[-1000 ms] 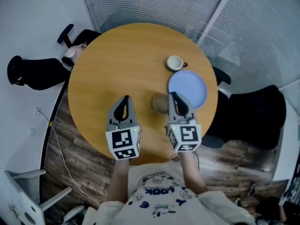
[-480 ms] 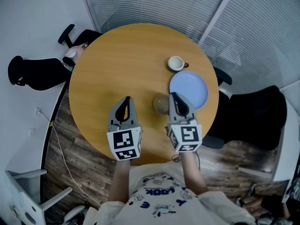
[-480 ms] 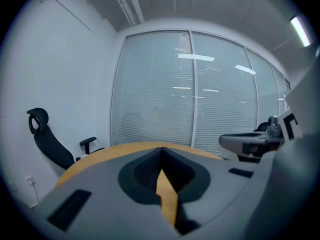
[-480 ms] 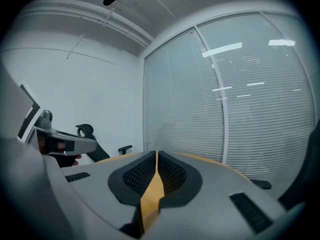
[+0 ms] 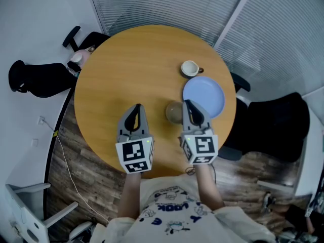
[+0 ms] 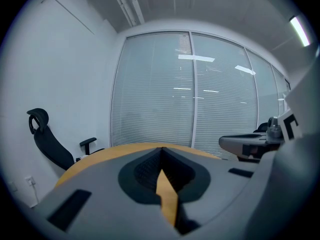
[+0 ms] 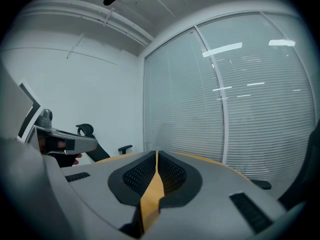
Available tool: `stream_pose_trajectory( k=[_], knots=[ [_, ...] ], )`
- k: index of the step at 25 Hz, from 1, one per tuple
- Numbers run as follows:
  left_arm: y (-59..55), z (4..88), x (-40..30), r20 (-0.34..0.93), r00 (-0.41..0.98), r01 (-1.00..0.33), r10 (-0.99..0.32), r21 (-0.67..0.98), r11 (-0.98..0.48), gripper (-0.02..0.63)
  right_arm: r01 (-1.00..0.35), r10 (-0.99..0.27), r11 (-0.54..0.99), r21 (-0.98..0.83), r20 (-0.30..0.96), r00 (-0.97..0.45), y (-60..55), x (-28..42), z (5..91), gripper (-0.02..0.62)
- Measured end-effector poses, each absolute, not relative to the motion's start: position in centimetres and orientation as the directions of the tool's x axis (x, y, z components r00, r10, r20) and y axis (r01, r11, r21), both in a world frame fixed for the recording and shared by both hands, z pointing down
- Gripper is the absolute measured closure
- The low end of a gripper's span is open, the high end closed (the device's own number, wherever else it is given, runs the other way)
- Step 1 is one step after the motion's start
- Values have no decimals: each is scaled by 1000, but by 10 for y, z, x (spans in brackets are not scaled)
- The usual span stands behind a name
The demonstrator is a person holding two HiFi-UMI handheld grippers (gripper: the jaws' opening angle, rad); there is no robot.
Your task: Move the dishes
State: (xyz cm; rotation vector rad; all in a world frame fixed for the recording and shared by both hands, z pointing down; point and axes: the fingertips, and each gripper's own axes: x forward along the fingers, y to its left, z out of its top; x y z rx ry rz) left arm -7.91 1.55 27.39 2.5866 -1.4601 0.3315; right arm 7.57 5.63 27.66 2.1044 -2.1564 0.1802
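Flanking blue plate (image 5: 204, 97): cup (image 5: 190, 68), bowl (image 5: 173, 112)

1. Tables: one round wooden table (image 5: 126, 75).
2. Plates: one blue plate (image 5: 203, 96).
3. Cups: one white cup (image 5: 190, 68) with a handle.
4. Bowls: one small brownish bowl (image 5: 173, 112).
5. Dishes in all: three.
6. Grippers: two, the left gripper (image 5: 135, 106) and the right gripper (image 5: 187, 103), with one marker cube on each.
7. Black office chairs: two are sure, the left chair (image 5: 43, 80) and the right chair (image 5: 276, 120). Whether the armrest (image 5: 71, 37) at upper left belongs to a third cannot be told.
8. Persons: one person (image 5: 172, 211).
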Motion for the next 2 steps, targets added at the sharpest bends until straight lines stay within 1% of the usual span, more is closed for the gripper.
stream_pose_trajectory(
  k=[2],
  knots=[
    [15, 273, -81, 264, 500, -858, -825, 22, -513, 603, -1000, -985, 24, 1, 170, -23, 56, 75, 275, 580]
  ],
)
